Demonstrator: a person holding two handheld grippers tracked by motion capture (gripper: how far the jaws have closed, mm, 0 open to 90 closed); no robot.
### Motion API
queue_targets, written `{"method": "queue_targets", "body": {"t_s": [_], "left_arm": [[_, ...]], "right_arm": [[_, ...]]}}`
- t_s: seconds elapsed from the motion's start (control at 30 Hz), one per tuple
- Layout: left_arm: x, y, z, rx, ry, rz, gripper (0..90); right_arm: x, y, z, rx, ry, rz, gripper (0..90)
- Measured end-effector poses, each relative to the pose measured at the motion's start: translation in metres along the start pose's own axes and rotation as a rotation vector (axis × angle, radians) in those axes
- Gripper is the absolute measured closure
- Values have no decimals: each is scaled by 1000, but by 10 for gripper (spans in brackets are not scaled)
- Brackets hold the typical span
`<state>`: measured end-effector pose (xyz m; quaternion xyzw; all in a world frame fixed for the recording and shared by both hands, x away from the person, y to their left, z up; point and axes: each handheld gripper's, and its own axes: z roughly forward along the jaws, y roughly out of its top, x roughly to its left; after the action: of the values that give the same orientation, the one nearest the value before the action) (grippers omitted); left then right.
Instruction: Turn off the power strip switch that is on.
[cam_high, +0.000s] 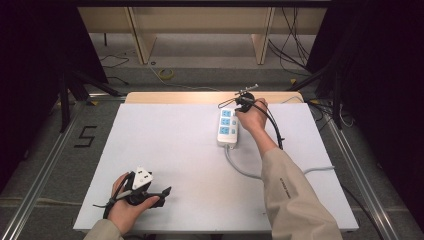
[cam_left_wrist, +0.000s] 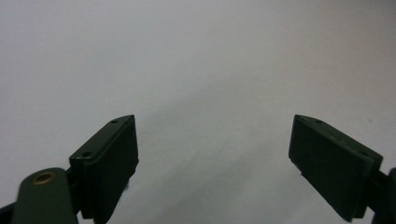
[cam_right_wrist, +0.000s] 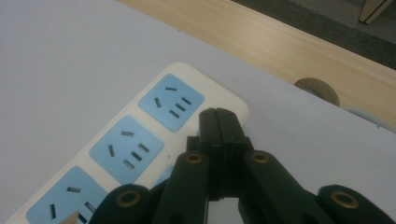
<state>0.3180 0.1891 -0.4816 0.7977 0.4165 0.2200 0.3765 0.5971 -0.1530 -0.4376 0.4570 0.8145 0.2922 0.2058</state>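
A white power strip (cam_high: 227, 128) with blue socket faces lies on the far middle of the white table (cam_high: 175, 150). My right gripper (cam_high: 240, 102) hovers at its far right end, held by a hand in a beige sleeve. In the right gripper view its black jaws stand pressed together at the strip's (cam_right_wrist: 140, 140) rim, right gripper (cam_right_wrist: 218, 114) shut with nothing between them. My left gripper (cam_high: 162, 192) rests near the table's front left, jaws pointing right. In the left gripper view the left gripper (cam_left_wrist: 212, 140) is open wide over bare table, nothing between the pads.
The strip's grey cable (cam_high: 240, 167) curves toward the front and off to the right edge. A wooden strip (cam_high: 210, 97) borders the table's far side. Cables (cam_high: 165, 74) lie on the floor beyond, and a wooden frame (cam_high: 200, 30) stands at the back.
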Motion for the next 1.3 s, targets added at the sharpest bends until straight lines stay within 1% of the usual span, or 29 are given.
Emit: {"method": "queue_targets", "body": {"t_s": [0.23, 0.33, 0.37, 0.53, 0.83, 0.9, 0.97, 1.1, 1.17, 1.3], "left_arm": [[0, 0, 0, 1, 0, -3, 155], [0, 0, 0, 2, 0, -4, 155], [0, 0, 0, 2, 1, -3, 156], [0, -1, 0, 4, 3, -4, 156], [1, -1, 0, 6, 8, -6, 155], [1, -1, 0, 7, 7, -6, 155], [0, -1, 0, 7, 7, -5, 155], [1, -1, -1, 8, 10, -5, 156], [1, -2, -1, 7, 12, -13, 155], [1, -2, -1, 11, 12, -10, 155]], "right_arm": [[2, -4, -12, -3, 17, -27, 900], [3, -6, -17, -6, 35, -25, 900], [3, -7, -18, -13, 36, -32, 900], [4, -14, -26, -5, 55, -51, 900], [8, -35, -45, 3, 94, -73, 900], [9, -41, -50, 6, 100, -85, 895], [10, -45, -55, -1, 110, -87, 891], [12, -54, -66, -3, 130, -95, 864], [12, -60, -71, -6, 140, -99, 847], [13, -71, -81, -10, 153, -106, 811]]}}
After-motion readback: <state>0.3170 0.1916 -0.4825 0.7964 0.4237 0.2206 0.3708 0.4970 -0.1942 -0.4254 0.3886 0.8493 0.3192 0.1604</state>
